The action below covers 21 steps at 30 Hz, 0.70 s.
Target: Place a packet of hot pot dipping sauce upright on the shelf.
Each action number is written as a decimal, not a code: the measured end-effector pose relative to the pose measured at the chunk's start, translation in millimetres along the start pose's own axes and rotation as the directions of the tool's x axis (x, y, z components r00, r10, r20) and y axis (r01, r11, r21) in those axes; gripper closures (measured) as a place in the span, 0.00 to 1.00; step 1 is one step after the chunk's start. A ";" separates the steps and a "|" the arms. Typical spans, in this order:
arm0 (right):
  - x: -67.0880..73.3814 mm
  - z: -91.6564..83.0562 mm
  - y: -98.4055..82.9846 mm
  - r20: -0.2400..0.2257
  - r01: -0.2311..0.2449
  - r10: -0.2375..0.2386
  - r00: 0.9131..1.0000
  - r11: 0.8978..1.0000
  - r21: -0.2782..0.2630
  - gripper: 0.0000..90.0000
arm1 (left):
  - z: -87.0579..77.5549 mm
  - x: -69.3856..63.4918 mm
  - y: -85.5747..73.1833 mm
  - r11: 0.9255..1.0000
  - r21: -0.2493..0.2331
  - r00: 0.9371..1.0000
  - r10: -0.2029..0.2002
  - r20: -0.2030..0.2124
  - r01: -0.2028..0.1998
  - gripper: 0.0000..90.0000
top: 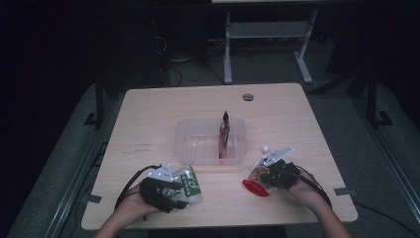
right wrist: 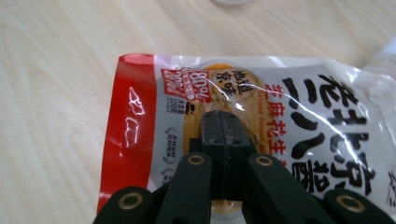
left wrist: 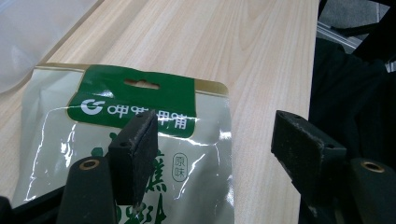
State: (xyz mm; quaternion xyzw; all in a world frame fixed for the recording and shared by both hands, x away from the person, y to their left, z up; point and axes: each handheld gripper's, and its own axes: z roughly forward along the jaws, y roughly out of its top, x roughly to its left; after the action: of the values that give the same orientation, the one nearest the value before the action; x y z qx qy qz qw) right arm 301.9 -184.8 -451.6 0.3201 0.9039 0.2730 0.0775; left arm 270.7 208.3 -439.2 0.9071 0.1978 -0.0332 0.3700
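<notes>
Red-edged packet (right wrist: 261,107), clamped in right gripper (right wrist: 225,126)

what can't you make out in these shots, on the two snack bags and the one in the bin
- Green-topped bag: the left gripper view's bottom edge and a black jaw cut off its lower print.
- Red-edged bag: the shut right hand-held gripper covers its middle; the right edge crops its print.
- Packet upright in the clear bin: too small and dim in the high view to read.
</notes>
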 end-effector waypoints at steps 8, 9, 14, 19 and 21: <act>23.1 5.0 8.9 -0.045 0.045 -0.044 0.998 0.999 0.006 1.00 | 0.6 -0.5 0.4 1.000 0.003 1.000 0.003 0.004 -0.003 0.35; 25.7 6.4 10.9 -0.052 0.051 -0.051 0.997 0.999 0.005 1.00 | 0.8 -0.5 0.3 1.000 0.003 1.000 0.001 0.005 -0.001 0.35; 37.5 14.7 21.6 -0.076 0.102 -0.102 0.992 0.995 -0.005 1.00 | 1.5 -0.9 0.9 1.000 0.005 1.000 0.003 0.007 -0.003 0.35; 42.7 14.6 26.2 -0.092 0.109 -0.111 0.989 0.994 -0.027 1.00 | 1.1 -1.3 0.9 1.000 0.004 1.000 0.006 0.008 -0.006 0.35; 38.1 7.6 24.8 -0.094 0.076 -0.080 0.992 0.996 -0.052 1.00 | 0.5 -1.6 1.2 1.000 0.000 1.000 0.006 0.005 -0.006 0.35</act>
State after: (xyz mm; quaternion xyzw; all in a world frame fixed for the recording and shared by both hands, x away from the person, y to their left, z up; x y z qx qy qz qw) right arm 287.7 -141.7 -443.3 0.2691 0.9116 0.3064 0.0524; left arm 269.8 206.6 -438.4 0.9078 0.1939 -0.0344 0.3704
